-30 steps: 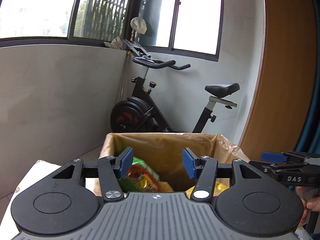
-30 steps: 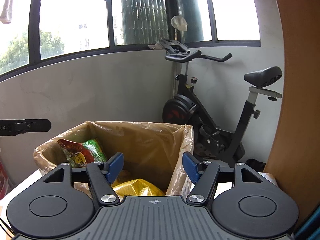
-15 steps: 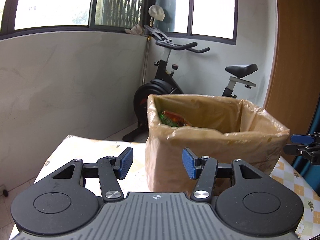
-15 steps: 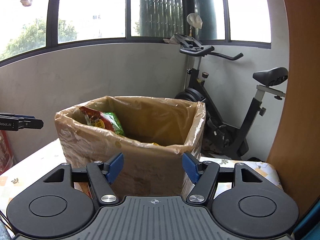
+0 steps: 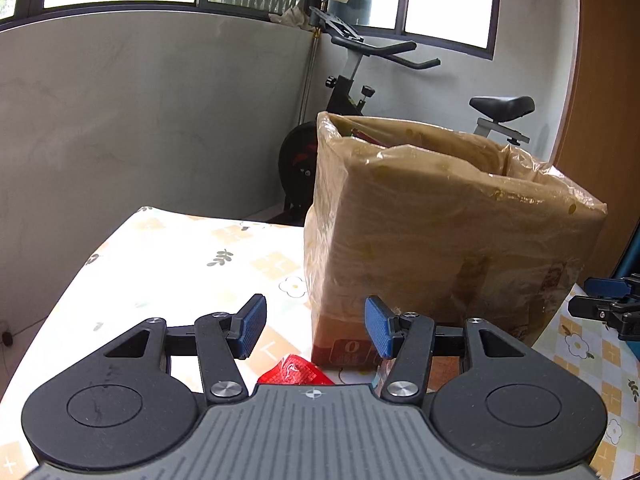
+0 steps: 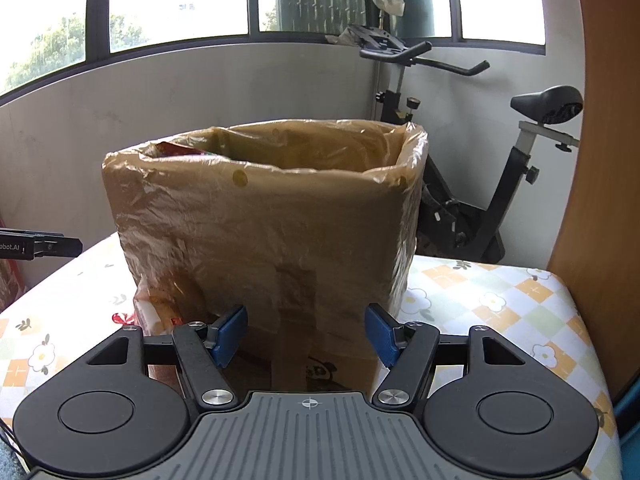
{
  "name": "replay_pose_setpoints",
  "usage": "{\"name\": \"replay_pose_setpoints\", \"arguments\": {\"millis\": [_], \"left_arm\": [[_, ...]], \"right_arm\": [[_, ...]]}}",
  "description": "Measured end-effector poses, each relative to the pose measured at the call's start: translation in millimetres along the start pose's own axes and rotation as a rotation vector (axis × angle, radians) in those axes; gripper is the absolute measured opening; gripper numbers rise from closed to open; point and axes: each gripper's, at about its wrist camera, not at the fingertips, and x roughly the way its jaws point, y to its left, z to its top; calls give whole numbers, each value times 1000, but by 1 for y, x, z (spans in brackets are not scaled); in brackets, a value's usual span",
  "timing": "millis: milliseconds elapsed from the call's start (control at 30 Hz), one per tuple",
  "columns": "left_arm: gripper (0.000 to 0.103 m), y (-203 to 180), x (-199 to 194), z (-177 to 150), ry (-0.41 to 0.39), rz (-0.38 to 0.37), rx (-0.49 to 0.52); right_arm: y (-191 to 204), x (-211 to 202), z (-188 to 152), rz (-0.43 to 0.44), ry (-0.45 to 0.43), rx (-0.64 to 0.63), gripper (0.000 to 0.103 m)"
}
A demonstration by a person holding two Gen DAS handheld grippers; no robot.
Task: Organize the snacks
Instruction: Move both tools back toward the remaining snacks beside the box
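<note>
grey walls, wide windows, an exercise bike in the corner. floral tablecloth over the table. on it stands a box lined with a brownish plastic bag, open at the top.

inside the box: a red and green snack pack just peeks over the rim. anything deeper is hidden from this low angle.

outside the box: a red packet lies on the cloth just beside the box's near corner, right under the left gripper. another pack in pale wrapping leans against the box's foot, to the left in the right wrist view.

left gripper: jaws spread, nothing between them. right gripper: jaws spread, empty, facing the box wall.

my read: partly done. some snacks are in, at least two remain on the table. the red packet looks the likeliest next pick.
</note>
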Motion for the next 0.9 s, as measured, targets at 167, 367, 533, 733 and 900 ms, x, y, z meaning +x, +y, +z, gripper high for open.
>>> {"name": "replay_pose_setpoints", "arguments": {"millis": [167, 367, 533, 733, 900], "left_arm": [[57, 3, 7, -13, 25, 14, 2], [57, 8, 13, -25, 47, 30, 2], [57, 9, 20, -32, 71, 37, 3], [57, 10, 22, -39, 92, 40, 4], [57, 10, 25, -43, 106, 40, 7]], "right_arm": [[0, 12, -15, -1, 29, 7, 62], [-2, 23, -28, -2, 46, 27, 62], [0, 30, -37, 6, 66, 37, 62], [0, 36, -47, 11, 90, 52, 62], [0, 43, -51, 16, 116, 56, 62]]}}
